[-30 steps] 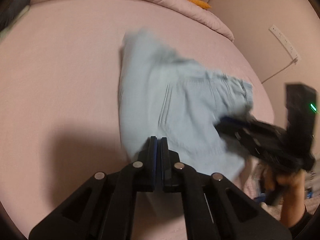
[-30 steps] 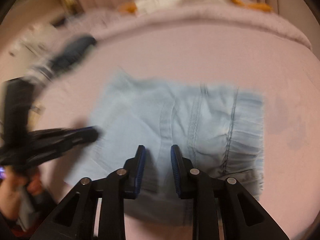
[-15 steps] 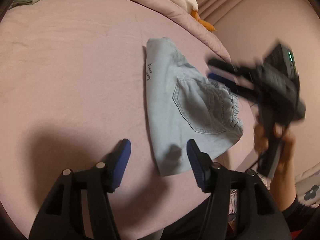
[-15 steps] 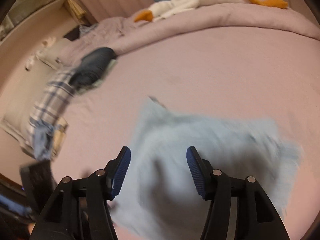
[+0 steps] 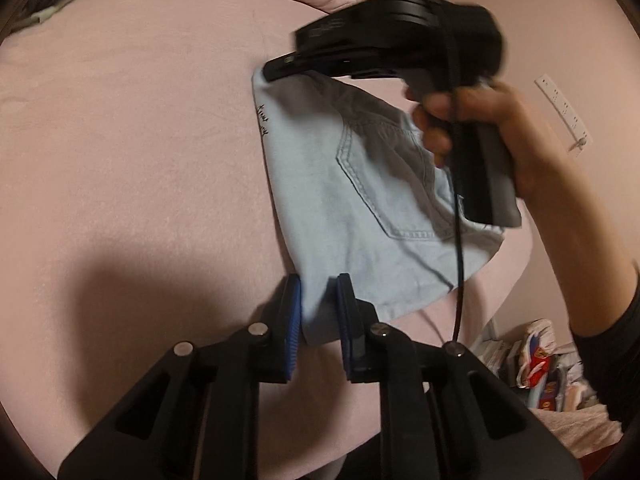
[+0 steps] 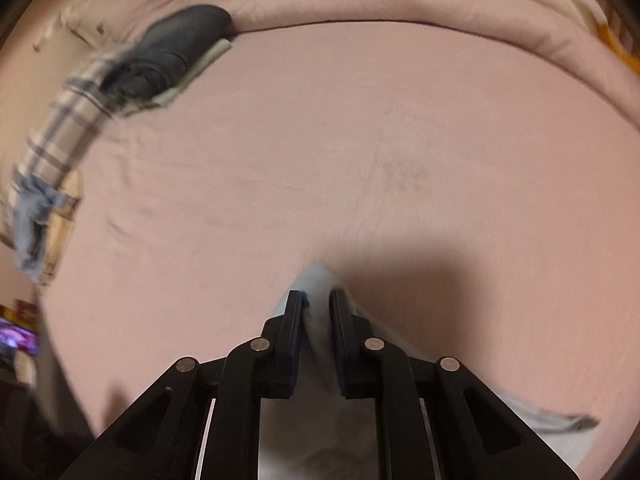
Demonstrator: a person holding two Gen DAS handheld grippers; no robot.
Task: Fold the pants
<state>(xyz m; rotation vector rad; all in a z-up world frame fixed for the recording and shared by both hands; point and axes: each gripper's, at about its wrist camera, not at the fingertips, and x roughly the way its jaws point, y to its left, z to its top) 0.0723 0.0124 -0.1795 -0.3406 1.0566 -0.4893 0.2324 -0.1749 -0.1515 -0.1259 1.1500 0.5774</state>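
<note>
On the far left of your bed, a dark folded garment (image 6: 180, 48) lies on a plaid cloth (image 6: 64, 120) at the edge of the pink sheet (image 5: 132, 140), well apart from the work. Your left gripper (image 5: 318, 312) has just been closing, and its blue pads now straddle the near corner of the light blue pants (image 5: 340, 200); the fabric sits between them, though whether the pads truly press it I cannot tell. The pants lie folded flat near the right edge of the bed, back pocket (image 5: 384, 184) facing up. Further right, your right gripper (image 6: 316, 320), held in your right hand (image 5: 492, 128), reaches over the far corner of the pants; its jaws have also just been closing and now pinch a bunched fold of the blue fabric between them. Beyond it, a white power strip (image 5: 564, 112) hangs on the wall.
</note>
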